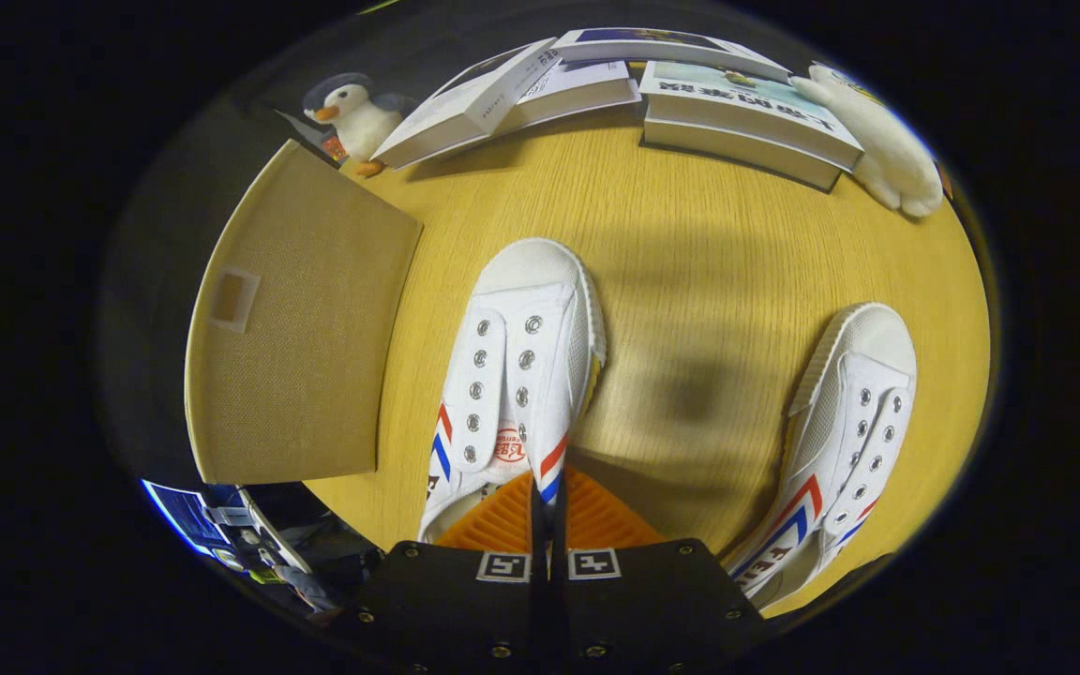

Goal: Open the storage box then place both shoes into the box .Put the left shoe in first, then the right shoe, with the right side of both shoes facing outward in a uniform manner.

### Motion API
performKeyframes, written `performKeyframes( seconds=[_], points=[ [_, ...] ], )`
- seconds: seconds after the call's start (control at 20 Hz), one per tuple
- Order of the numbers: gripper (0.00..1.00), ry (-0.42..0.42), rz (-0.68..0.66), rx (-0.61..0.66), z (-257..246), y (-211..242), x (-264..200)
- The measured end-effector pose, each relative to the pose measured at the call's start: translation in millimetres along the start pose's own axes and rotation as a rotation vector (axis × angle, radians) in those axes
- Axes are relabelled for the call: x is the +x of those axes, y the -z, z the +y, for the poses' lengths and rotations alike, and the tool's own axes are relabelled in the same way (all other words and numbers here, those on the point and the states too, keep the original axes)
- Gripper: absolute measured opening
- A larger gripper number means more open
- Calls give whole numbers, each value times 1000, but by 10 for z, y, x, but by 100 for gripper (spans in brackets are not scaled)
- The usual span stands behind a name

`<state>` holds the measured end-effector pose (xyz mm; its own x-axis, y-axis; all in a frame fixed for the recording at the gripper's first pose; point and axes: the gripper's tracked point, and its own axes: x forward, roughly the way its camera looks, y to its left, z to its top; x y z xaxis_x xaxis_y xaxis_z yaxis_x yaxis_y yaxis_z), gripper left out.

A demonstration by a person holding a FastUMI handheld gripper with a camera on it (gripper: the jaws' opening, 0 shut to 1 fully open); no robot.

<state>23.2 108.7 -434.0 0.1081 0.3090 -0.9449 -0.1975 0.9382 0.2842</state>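
While angled down over table (690, 244), jaws pinch left shoe (512, 366) collar.

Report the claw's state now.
Claw: fingers nearly together, pinching the side wall of the left white shoe at its opening.

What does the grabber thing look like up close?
The tongs have two ridged, wedge-shaped fingers set close together. Behind them sit two dark blocky housings with small screws, each wearing a square black-and-white marker tag. No cables or sleeves can be seen.
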Motion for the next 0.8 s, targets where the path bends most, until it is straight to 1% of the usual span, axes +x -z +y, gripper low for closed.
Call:
performKeyframes(
  seconds=[0.25, 0.5, 0.8],
  points=[
    [0, -68, 16, 74, 128, 27, -179],
    [0, -38, -2, 45, 208, -34, -530],
    [0, -51, -50, 17, 433, -168, -996]
  ],
)
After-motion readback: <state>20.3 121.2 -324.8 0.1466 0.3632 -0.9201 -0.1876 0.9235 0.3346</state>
